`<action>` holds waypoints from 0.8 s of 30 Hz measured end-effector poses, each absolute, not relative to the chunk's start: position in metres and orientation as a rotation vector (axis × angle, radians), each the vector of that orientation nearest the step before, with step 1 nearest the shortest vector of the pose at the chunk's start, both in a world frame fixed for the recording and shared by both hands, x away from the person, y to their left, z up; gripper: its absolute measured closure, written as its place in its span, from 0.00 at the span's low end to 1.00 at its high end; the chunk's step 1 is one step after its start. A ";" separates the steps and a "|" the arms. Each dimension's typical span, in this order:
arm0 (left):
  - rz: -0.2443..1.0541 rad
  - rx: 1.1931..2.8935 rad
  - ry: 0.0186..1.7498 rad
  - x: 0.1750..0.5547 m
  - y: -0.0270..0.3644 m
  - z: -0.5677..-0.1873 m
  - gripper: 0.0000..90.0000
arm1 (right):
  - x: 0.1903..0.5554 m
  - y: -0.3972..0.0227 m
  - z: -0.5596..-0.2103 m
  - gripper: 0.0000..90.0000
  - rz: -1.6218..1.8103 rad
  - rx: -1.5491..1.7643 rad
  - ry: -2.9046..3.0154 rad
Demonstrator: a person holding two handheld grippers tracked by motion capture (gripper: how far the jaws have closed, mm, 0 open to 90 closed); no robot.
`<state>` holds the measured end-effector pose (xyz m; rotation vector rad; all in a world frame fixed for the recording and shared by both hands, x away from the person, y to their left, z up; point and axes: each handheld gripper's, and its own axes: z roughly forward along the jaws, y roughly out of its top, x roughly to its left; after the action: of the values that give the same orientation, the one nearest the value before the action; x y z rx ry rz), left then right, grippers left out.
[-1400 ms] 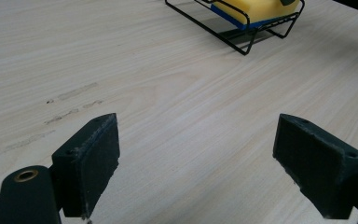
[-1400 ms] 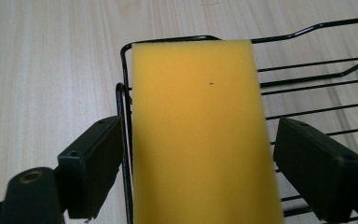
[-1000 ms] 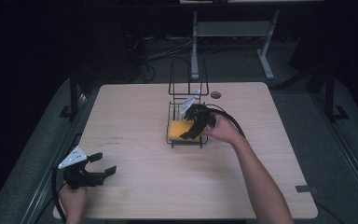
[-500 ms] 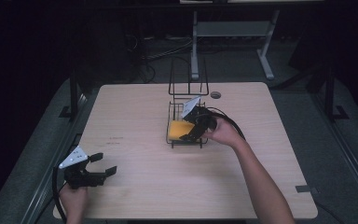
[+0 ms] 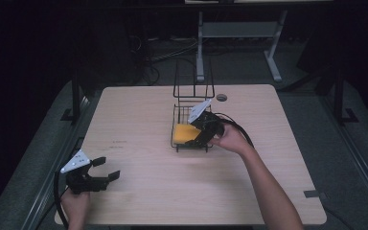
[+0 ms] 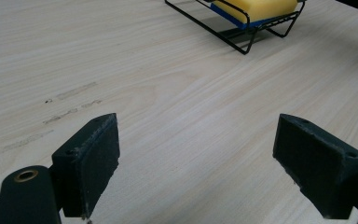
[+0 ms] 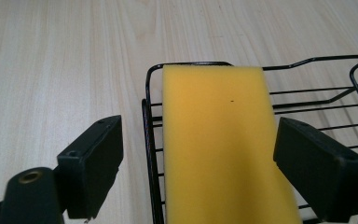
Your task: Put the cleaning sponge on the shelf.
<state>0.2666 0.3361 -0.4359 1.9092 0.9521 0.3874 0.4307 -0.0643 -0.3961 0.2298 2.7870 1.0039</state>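
Little had moved since the earlier frames: right gripper (image 5: 199,136) remained over the wire rack (image 5: 178,115), shifted only slightly. Its jaws stood wide, either side of the yellow sponge (image 7: 223,144), not gripping it. Sponge lay flat in the rack, mid-table (image 5: 139,187). Left gripper (image 5: 104,171) hovered near the table's front-left corner, jaws wide, holding nothing.

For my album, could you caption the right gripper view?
Open tool poised around a yellow sponge lying in a wire rack.
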 end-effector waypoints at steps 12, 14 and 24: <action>0.386 1.911 0.953 0.267 0.336 -0.436 0.16 | 0.421 -0.067 -0.398 0.17 1.026 0.200 2.755; 0.386 1.911 0.953 0.266 0.336 -0.436 0.16 | 0.418 -0.068 -0.397 0.17 1.042 0.201 2.740; 0.385 1.912 0.953 0.267 0.335 -0.436 0.16 | 0.406 -0.075 -0.396 0.17 1.053 0.195 2.727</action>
<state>0.2667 0.3347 -0.4357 1.9122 0.9533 0.3847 0.4062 -0.0748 -0.3957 0.1950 2.7274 1.0527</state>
